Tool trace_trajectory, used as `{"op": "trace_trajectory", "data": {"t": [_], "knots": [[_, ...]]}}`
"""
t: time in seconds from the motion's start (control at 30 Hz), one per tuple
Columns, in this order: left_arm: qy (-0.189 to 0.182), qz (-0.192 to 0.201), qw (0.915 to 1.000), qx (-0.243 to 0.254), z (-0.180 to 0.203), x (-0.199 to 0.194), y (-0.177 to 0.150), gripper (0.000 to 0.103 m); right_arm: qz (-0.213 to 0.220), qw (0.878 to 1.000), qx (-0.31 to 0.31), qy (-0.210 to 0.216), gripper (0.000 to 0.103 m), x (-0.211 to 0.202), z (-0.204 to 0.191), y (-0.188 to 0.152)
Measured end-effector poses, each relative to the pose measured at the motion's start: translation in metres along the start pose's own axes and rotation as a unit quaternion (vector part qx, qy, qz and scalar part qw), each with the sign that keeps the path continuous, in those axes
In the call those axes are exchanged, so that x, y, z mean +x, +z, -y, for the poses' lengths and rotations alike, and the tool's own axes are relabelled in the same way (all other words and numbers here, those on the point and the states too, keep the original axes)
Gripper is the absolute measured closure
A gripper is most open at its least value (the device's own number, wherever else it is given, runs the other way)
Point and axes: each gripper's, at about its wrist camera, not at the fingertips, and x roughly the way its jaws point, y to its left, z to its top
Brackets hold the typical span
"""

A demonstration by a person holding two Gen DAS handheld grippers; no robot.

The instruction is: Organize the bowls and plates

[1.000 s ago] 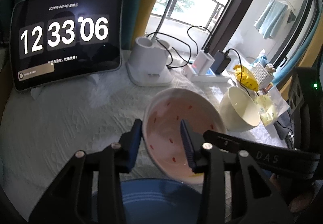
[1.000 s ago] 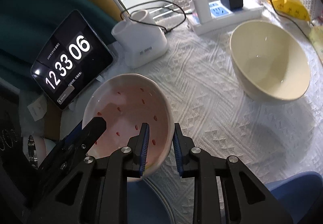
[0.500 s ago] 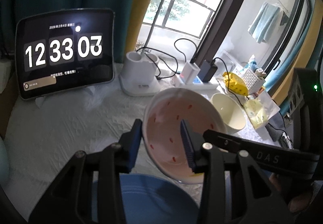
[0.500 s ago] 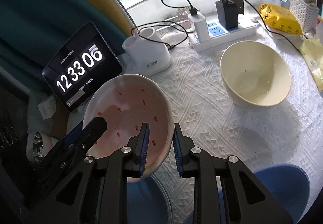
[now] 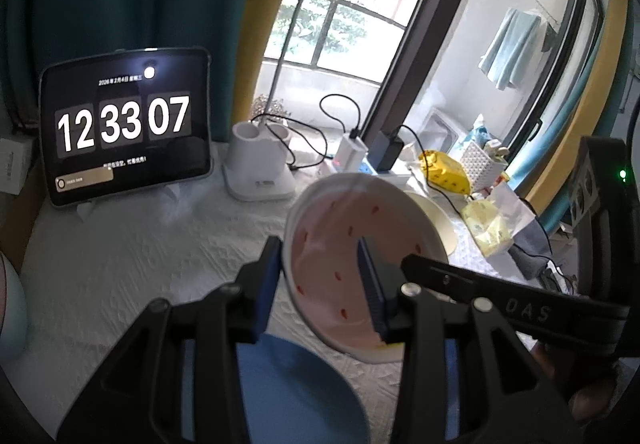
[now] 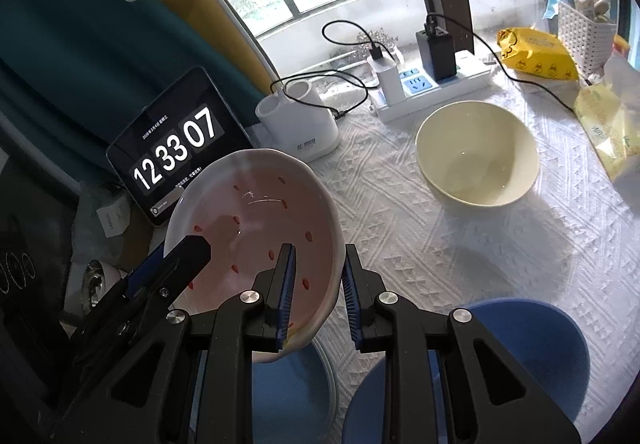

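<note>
A pink bowl with red specks (image 6: pixel 256 220) hangs tilted above the white tablecloth, held from both sides. My right gripper (image 6: pixel 318 292) is shut on its right rim, one pad inside and one outside. My left gripper (image 5: pixel 322 284) is shut on the opposite rim of the same pink bowl (image 5: pixel 340 244); one of its fingers (image 6: pixel 180 264) reaches in from the left. A cream bowl (image 6: pixel 476 152) stands empty on the cloth to the right, half hidden behind the pink bowl in the left wrist view. Below the held bowl lies a blue plate (image 6: pixel 288 384), also seen as the blue plate (image 5: pixel 296 396).
A second blue dish (image 6: pixel 532 344) sits at the near right. At the back stand a tablet clock (image 6: pixel 176 152), a white lamp base (image 6: pixel 300 124) and a power strip with cables (image 6: pixel 432 84). A yellow packet (image 6: pixel 536 52) and white basket (image 6: pixel 584 32) crowd the far right.
Both grippers have risen together with the pink bowl still clamped. The table, cream bowl and clock now look farther away and more of the window shows.
</note>
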Motion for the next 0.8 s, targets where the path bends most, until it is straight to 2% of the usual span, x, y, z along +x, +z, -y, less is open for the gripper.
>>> {"op": "trace_trajectory", "data": {"t": [0.6,0.8], "knots": [[-0.012,0.015,0.9998,0.011,0.035,-0.025,-0.015,0.063,0.023,1.000,0.001,0.002,0.078,-0.044,0.014,-0.017],[-0.017,0.008,0.9998,0.007,0.047,-0.024,-0.025,0.063,0.024,1.000,-0.002,-0.009,0.078,-0.053,0.021,-0.026]]}}
